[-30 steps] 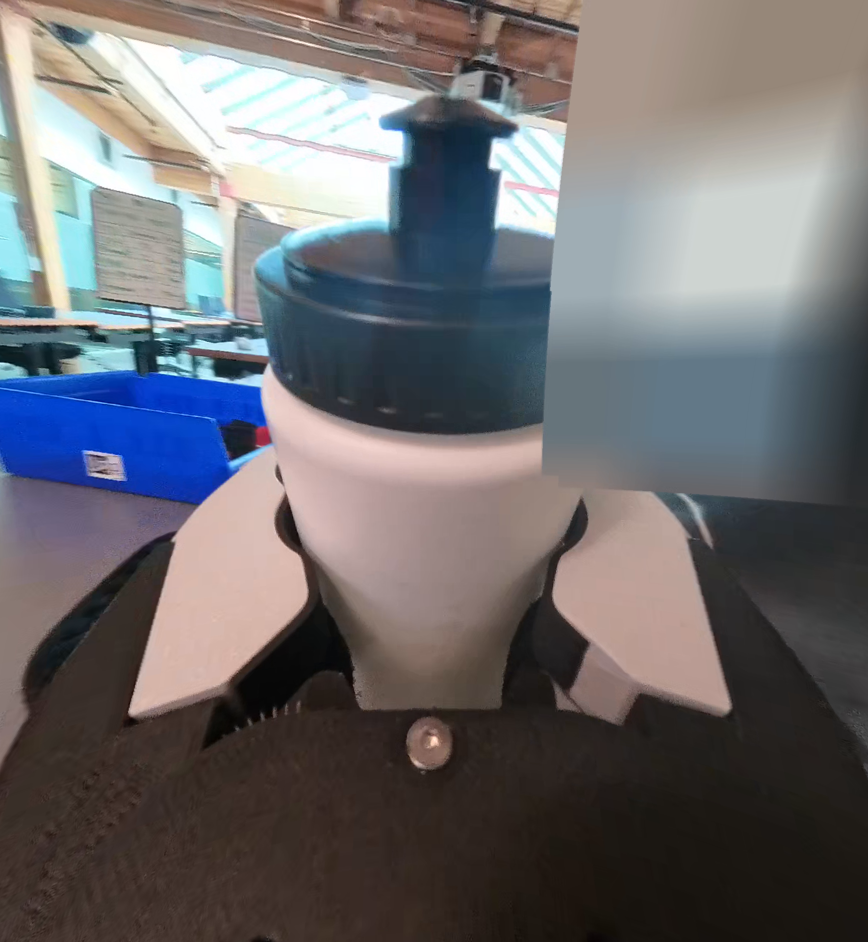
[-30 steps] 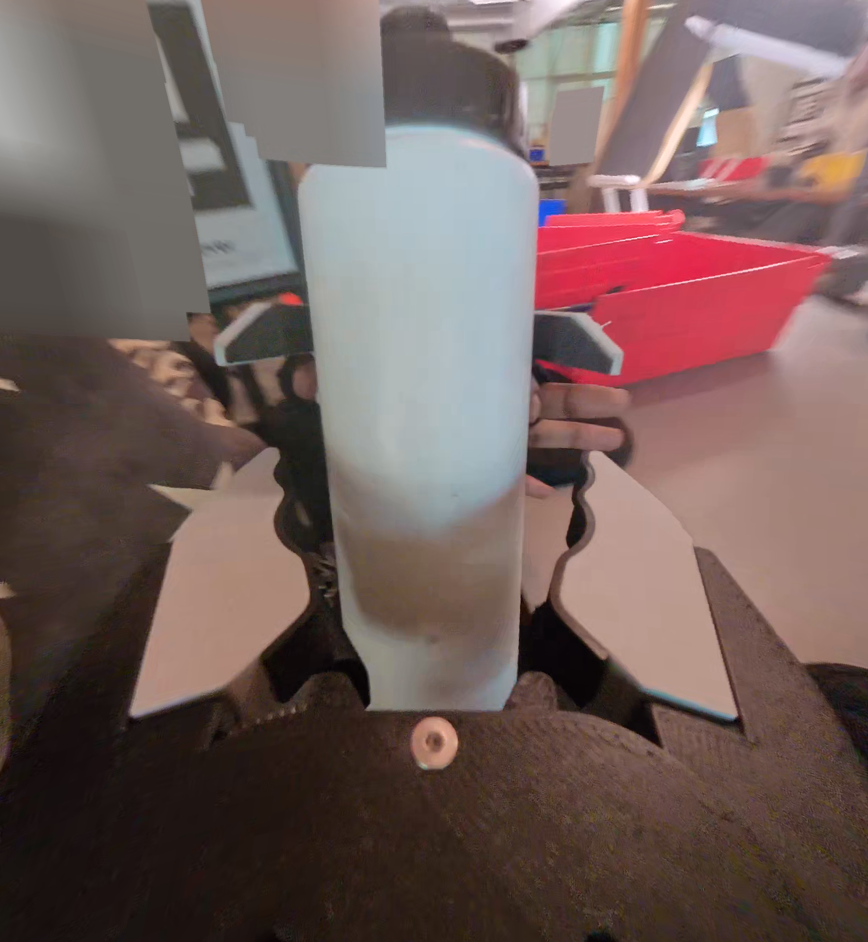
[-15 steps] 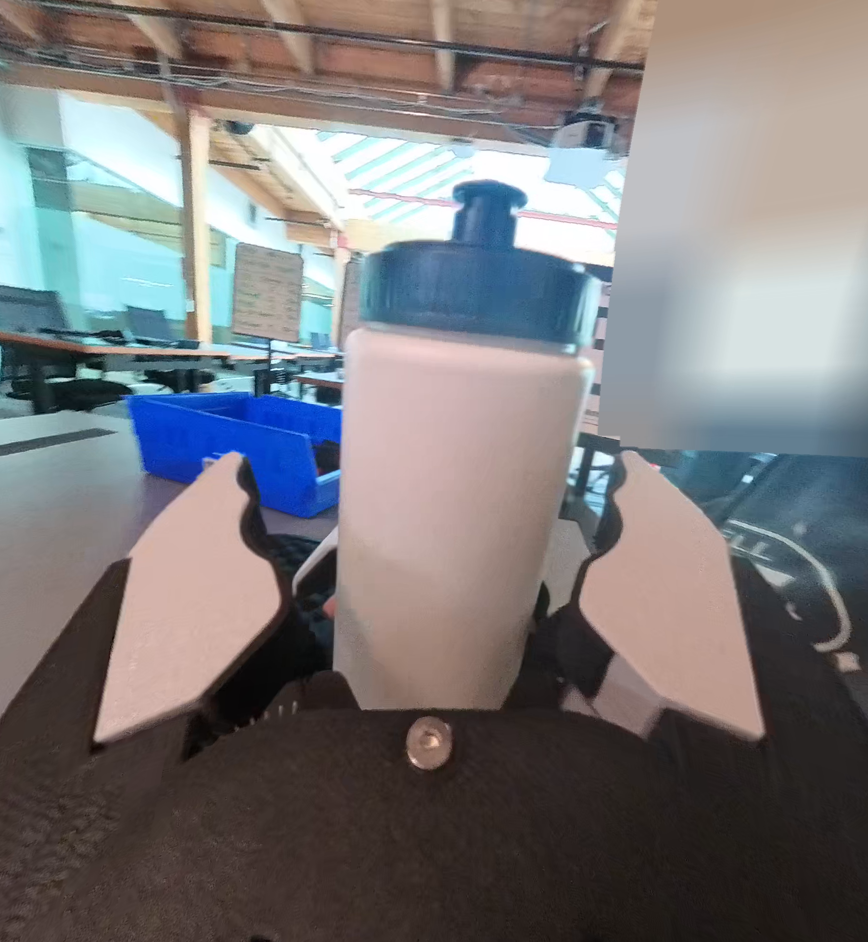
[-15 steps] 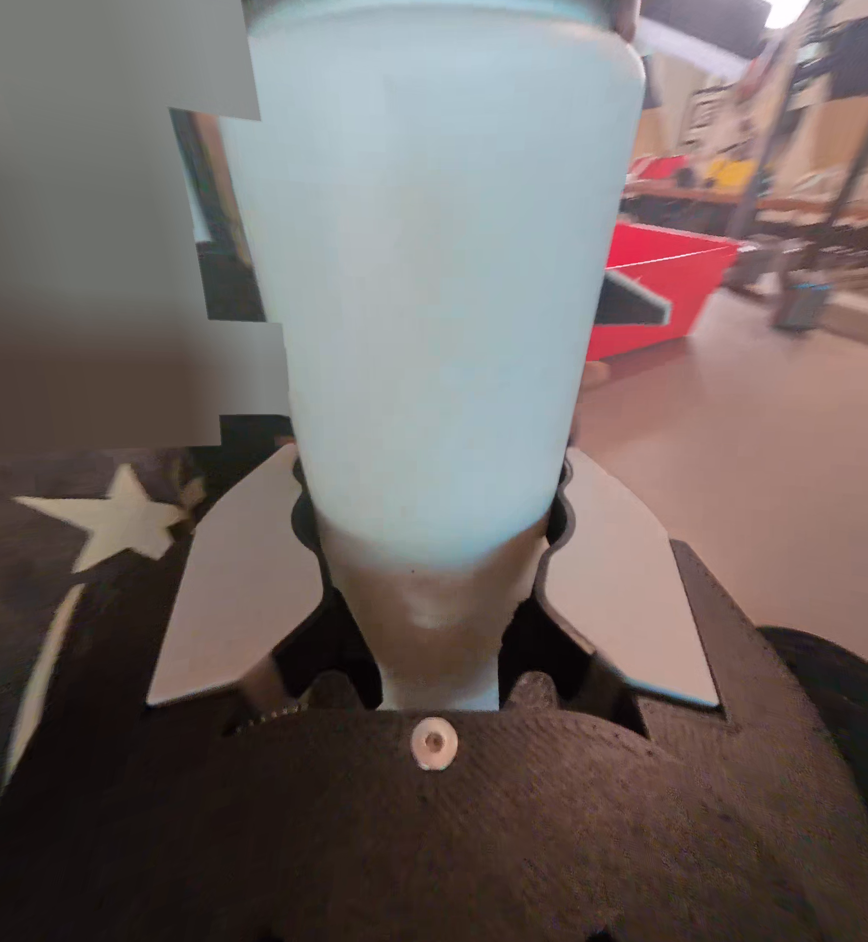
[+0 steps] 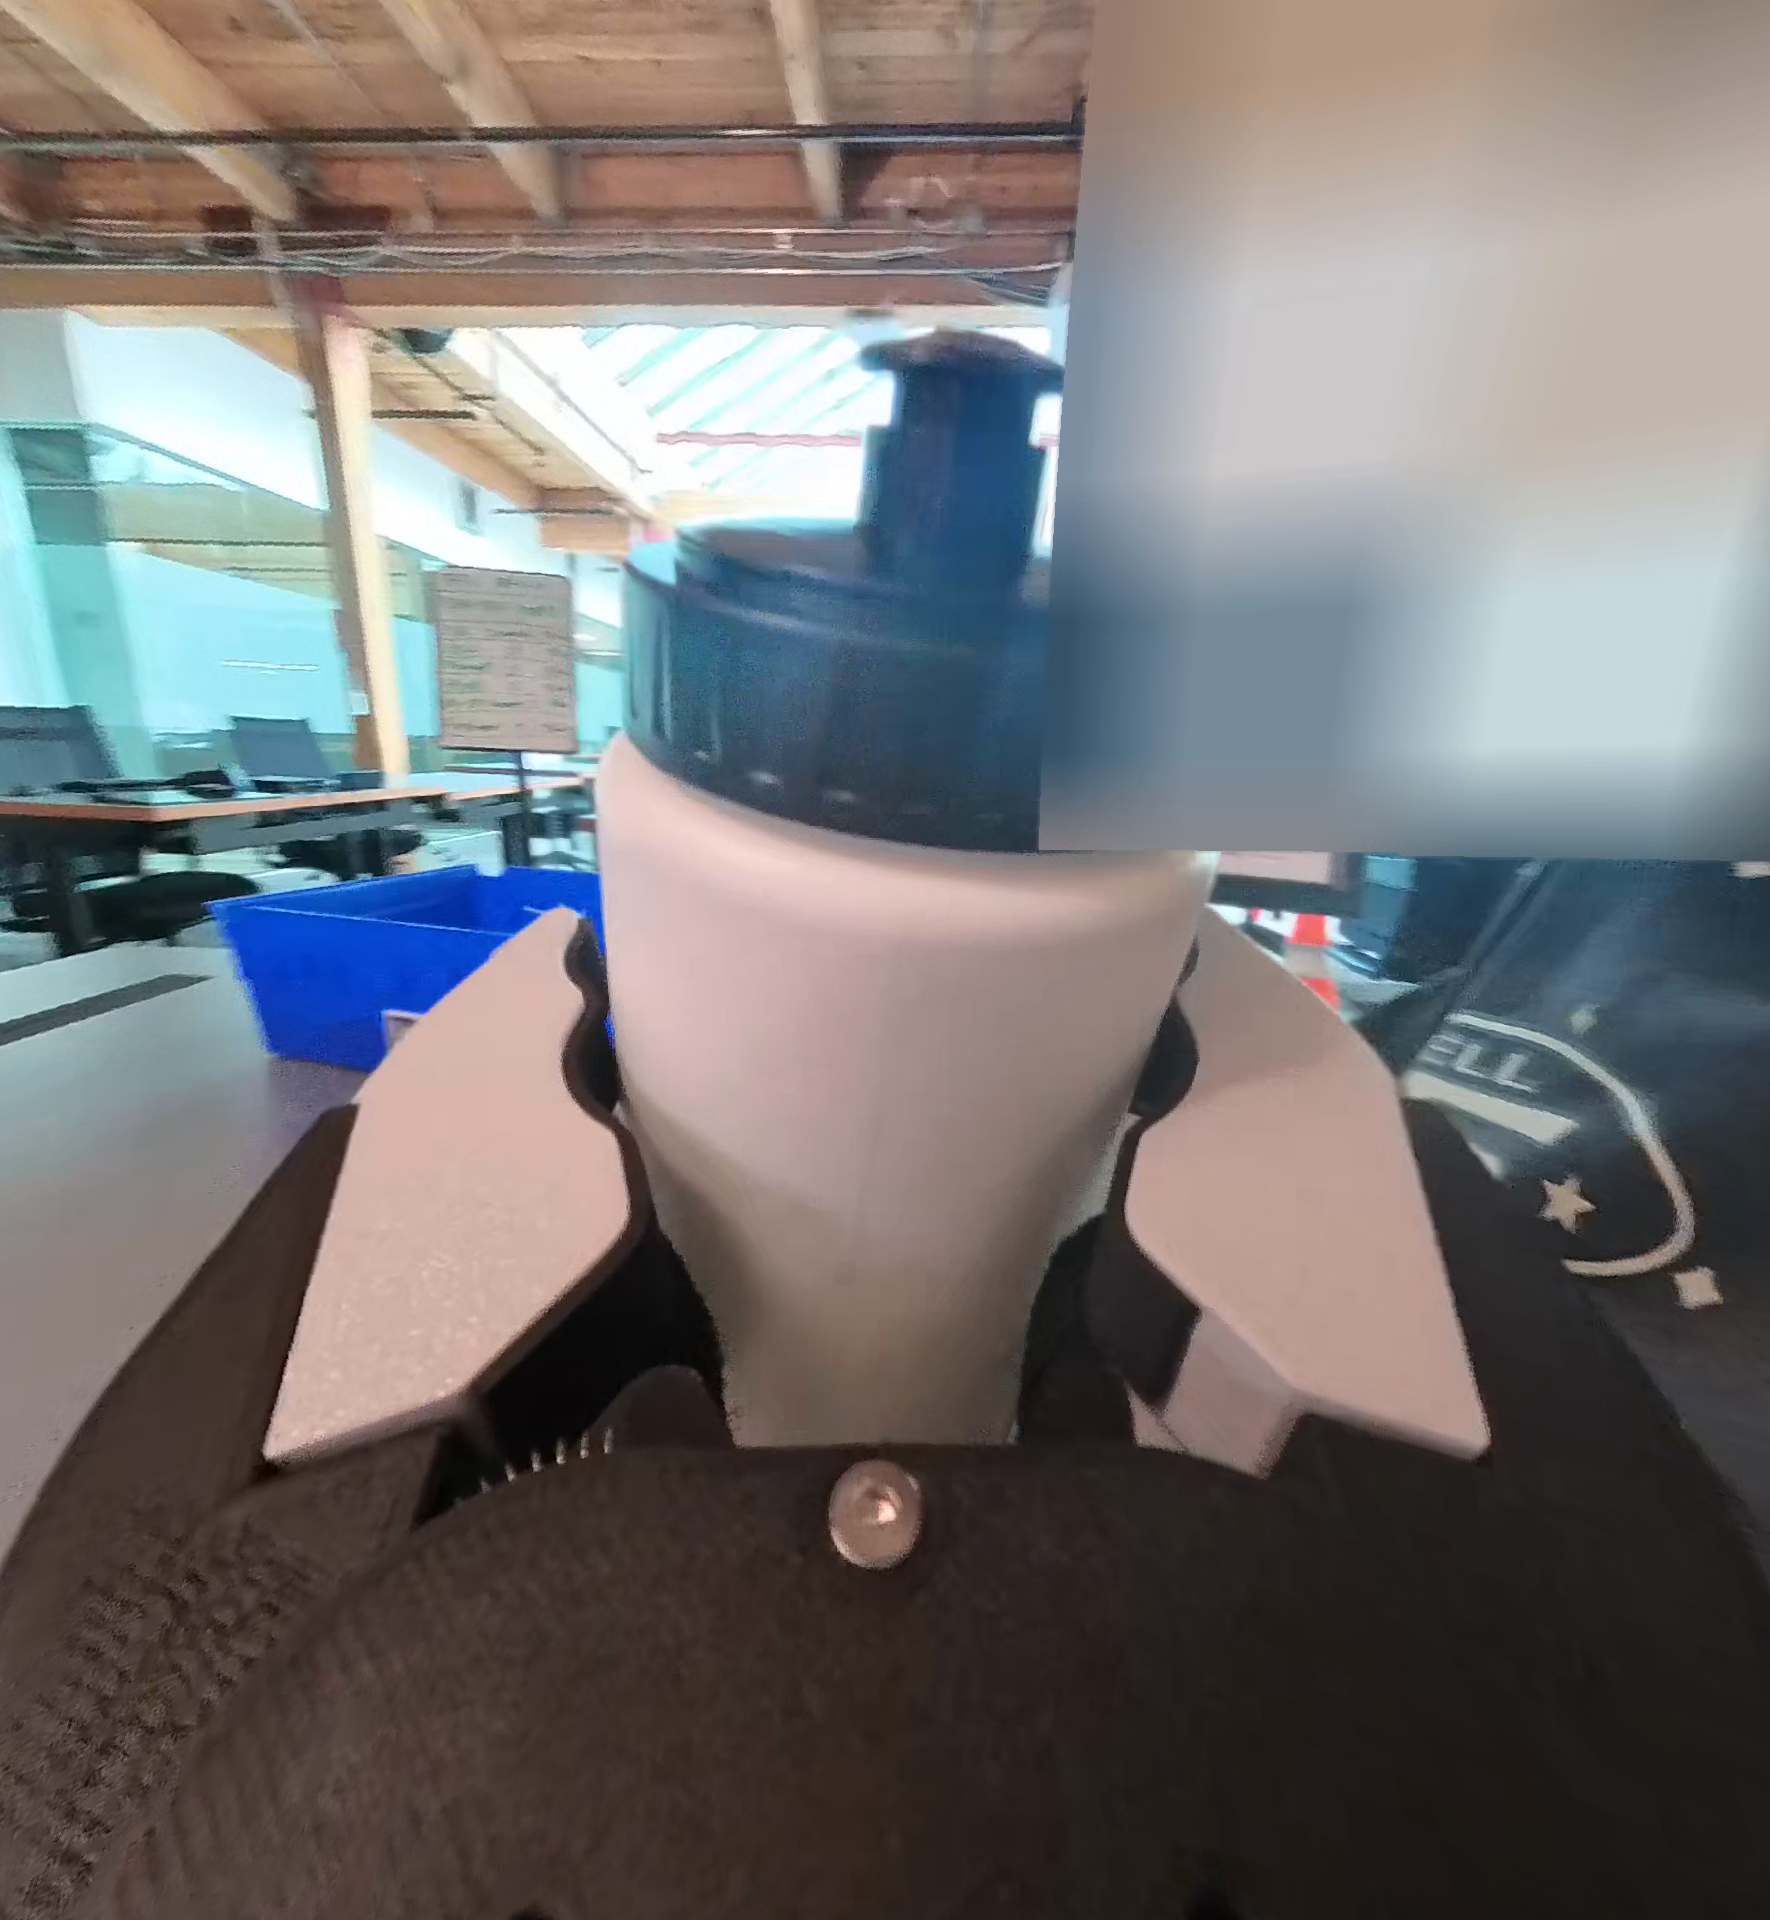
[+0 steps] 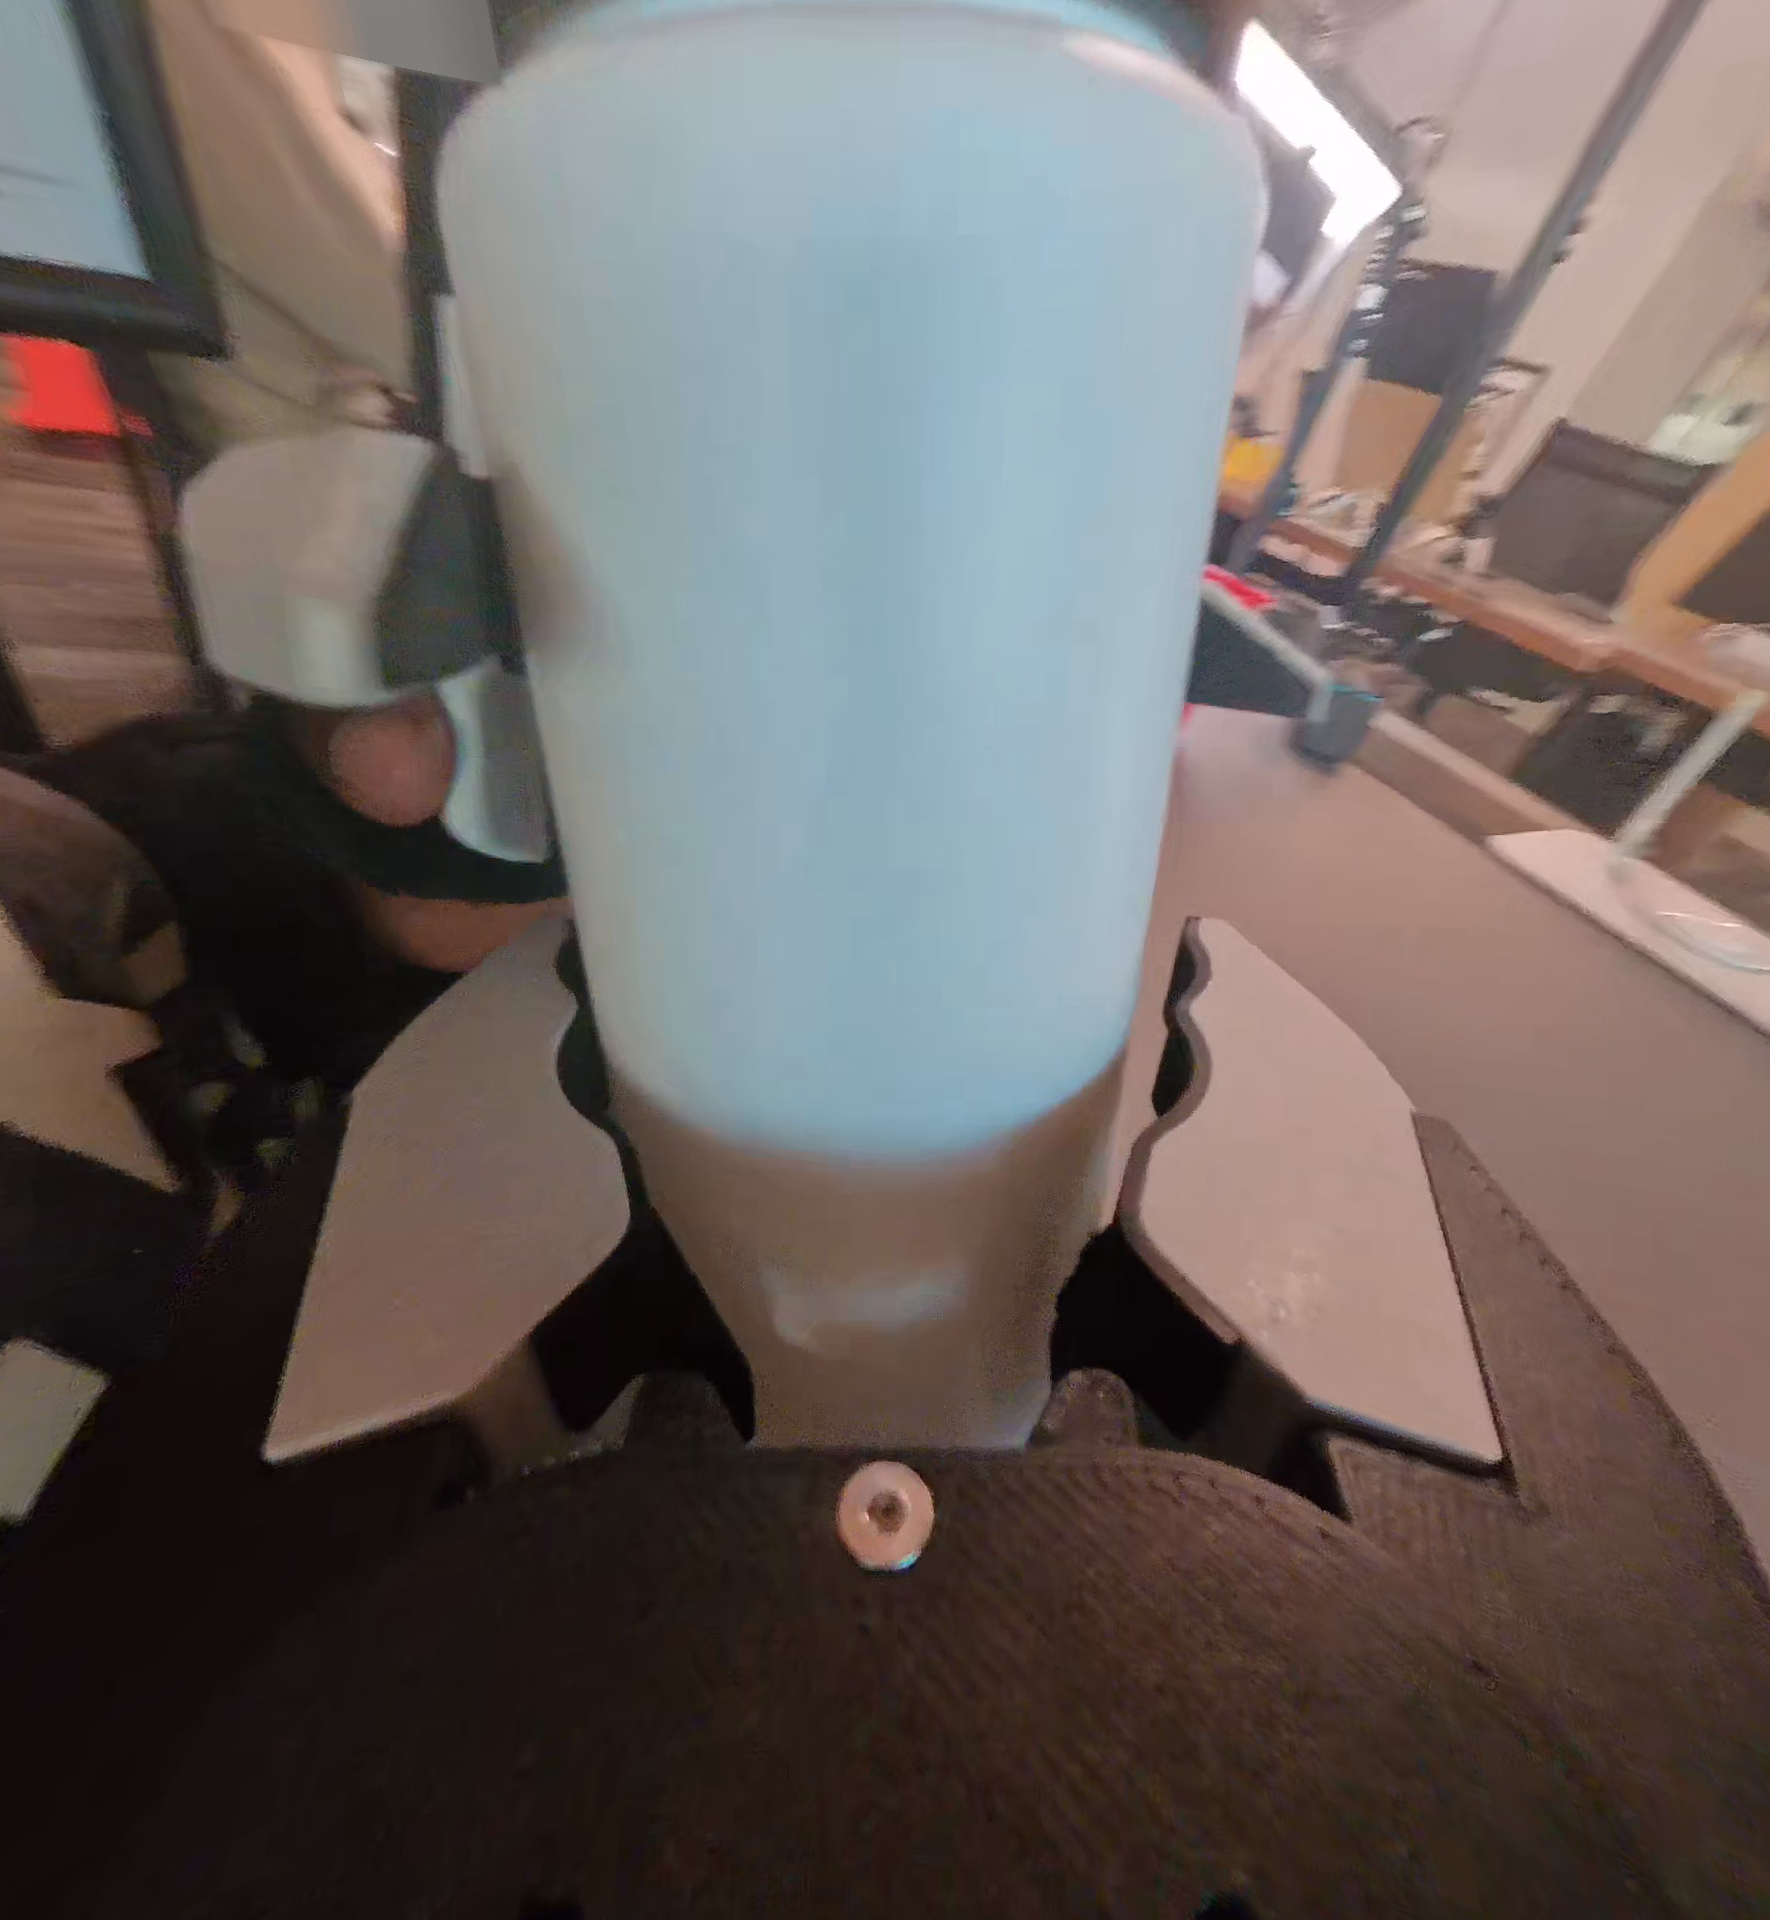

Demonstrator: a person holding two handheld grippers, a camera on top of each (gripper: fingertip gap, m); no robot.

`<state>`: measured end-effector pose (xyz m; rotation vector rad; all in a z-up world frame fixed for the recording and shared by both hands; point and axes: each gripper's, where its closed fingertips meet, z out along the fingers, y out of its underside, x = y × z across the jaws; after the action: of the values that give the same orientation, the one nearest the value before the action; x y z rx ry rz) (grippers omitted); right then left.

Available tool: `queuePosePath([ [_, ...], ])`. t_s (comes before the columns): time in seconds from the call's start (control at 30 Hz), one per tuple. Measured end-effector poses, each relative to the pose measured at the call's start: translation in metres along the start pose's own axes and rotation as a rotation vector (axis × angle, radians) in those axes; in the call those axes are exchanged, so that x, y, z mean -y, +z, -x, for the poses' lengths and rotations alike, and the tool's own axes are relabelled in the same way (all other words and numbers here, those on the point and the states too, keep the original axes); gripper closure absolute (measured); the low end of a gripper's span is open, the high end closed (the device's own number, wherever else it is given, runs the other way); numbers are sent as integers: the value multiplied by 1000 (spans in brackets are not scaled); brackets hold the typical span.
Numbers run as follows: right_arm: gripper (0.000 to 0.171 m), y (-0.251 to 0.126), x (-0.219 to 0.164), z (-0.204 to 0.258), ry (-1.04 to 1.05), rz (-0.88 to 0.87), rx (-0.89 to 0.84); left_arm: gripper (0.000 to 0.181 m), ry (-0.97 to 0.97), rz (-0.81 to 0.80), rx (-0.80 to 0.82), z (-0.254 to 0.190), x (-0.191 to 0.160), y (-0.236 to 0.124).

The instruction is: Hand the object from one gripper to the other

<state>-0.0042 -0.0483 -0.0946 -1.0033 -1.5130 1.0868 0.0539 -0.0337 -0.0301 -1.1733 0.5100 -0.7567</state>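
A white squeeze bottle (image 5: 891, 1091) with a black cap (image 5: 839, 707) and spout stands upright between both grippers. My left gripper (image 5: 891, 925) is shut on its upper body just under the cap. My right gripper (image 6: 876, 925) is lower on the same bottle (image 6: 839, 623), with both fingers against its sides. In the right wrist view one finger of the left gripper (image 6: 320, 582) presses the bottle's left side higher up, with a thumb (image 6: 393, 748) below it. The bottle's base is hidden behind the gripper bodies.
A blue bin (image 5: 361, 966) sits on the grey table (image 5: 81, 1195) behind the bottle on the left. A person in dark printed clothing (image 5: 1639, 1091) is close on the right. In the right wrist view, the table (image 6: 1483, 1039) runs right to a white object (image 6: 1691, 935).
Half a second ago my left gripper was open and lower on the bottle; now it is shut just under the cap. My right gripper has swung, and the red bin has left its view.
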Motion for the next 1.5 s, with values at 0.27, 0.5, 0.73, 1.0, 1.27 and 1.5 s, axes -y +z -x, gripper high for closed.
queuePosePath([
  [0.27,70,-12,10,-15,126,-81,18,63,11,-126,106,15,21,-6],
  [0.5,70,-112,47,-140,224,-244,-329,70,190,-373,409,54,65,-59],
  [0.73,70,-242,29,-297,283,-89,-810,89,332,-445,440,51,82,-76],
  [1.0,70,-293,-84,-404,564,311,-1028,91,299,-402,384,47,73,-65],
  [1.27,69,-278,-163,-427,864,670,-930,93,327,-328,384,48,66,-62],
  [1.5,70,-269,-192,-422,1016,907,-857,94,320,-325,393,51,66,-66],
])
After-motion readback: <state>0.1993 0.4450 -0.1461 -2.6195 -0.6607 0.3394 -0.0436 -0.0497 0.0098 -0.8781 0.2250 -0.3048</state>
